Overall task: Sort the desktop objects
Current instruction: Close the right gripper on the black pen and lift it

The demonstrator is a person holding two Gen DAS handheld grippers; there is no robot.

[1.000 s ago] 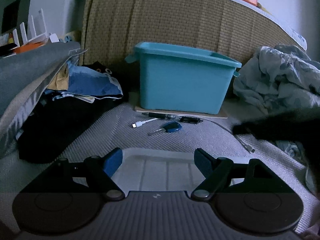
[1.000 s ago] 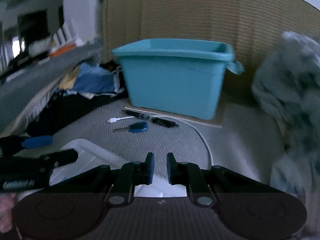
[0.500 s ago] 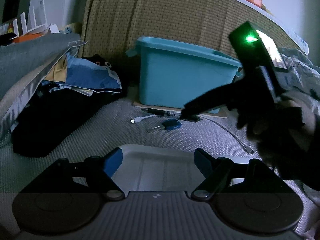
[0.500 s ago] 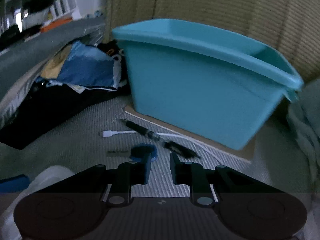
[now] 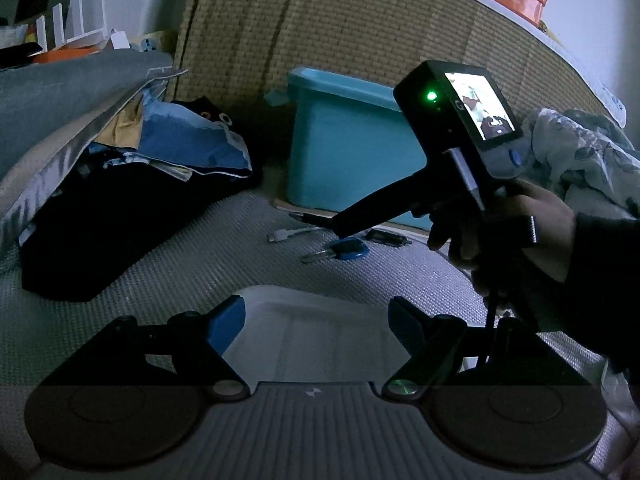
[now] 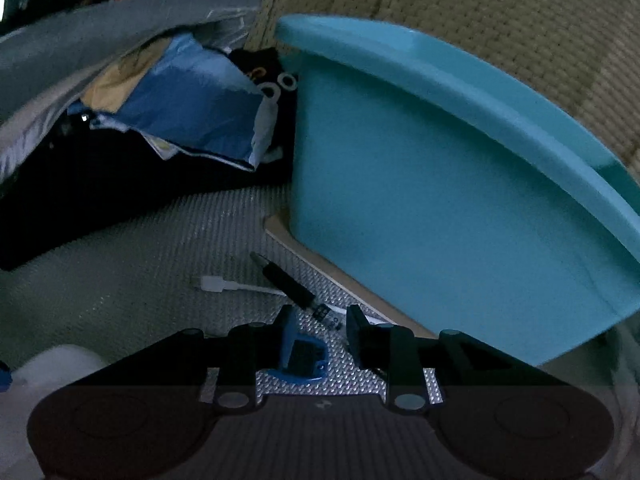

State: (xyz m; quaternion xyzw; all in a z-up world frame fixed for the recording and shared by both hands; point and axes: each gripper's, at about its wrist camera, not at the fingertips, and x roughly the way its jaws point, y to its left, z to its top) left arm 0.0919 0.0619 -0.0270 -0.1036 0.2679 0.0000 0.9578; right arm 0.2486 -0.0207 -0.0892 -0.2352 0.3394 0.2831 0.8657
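Note:
A blue-headed key [image 5: 352, 250] [image 6: 304, 360] lies on the grey woven mat [image 5: 192, 264]. Beside it are a black pen [image 6: 288, 284] and a white cable plug [image 6: 214, 283] [image 5: 282, 235]. My right gripper [image 6: 320, 314] [image 5: 340, 228] hangs low over the key. Its jaws are opening, with the key head between the fingers and the pads not pressing on it. My left gripper [image 5: 316, 322] stays near the front, spread wide and shut on a white box [image 5: 320, 336] [image 6: 52, 364]. A teal bin [image 5: 344, 152] [image 6: 440, 220] stands just behind the small items.
The bin rests on a thin board [image 6: 304, 252] against a woven headboard [image 5: 340, 28]. Folded clothes [image 5: 120, 200] pile up at the left, a crumpled blanket [image 5: 580, 152] at the right. A person's hand [image 5: 520, 232] holds the right gripper's handle.
My right gripper has swung in from the right, down to the key and pen, and its jaws have parted. The left gripper and white box have hardly moved.

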